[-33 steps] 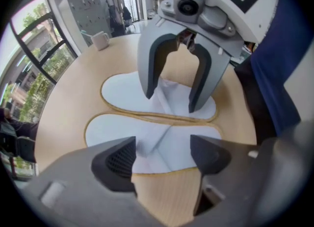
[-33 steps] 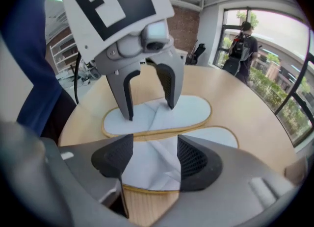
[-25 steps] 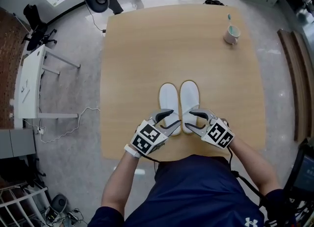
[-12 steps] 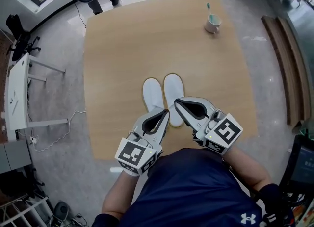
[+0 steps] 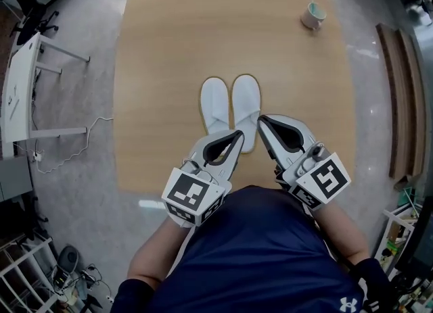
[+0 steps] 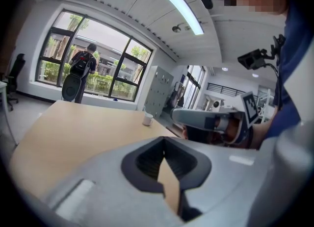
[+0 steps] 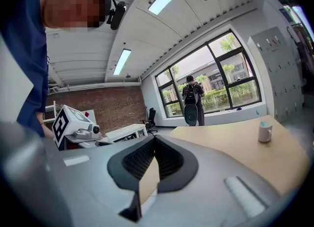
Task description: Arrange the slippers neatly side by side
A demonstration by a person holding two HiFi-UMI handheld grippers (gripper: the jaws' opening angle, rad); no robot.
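Observation:
Two white slippers, the left one and the right one, lie side by side and touching on the wooden table, toes pointing away from me. My left gripper hangs above the left slipper's heel, shut, with nothing between its jaws. My right gripper hangs just right of the right slipper's heel, also shut and empty. Both gripper views look level across the table; the left gripper and the right gripper show closed jaws, and no slipper is visible there.
A pale mug holding a toothbrush stands at the table's far right corner, also visible as the mug and the mug. A person with a backpack stands by the far windows. A white desk is on the left.
Both grippers have drawn back from the slippers' heels toward me and risen off the table, and their jaws have gone from partly open to shut. The slippers stay side by side.

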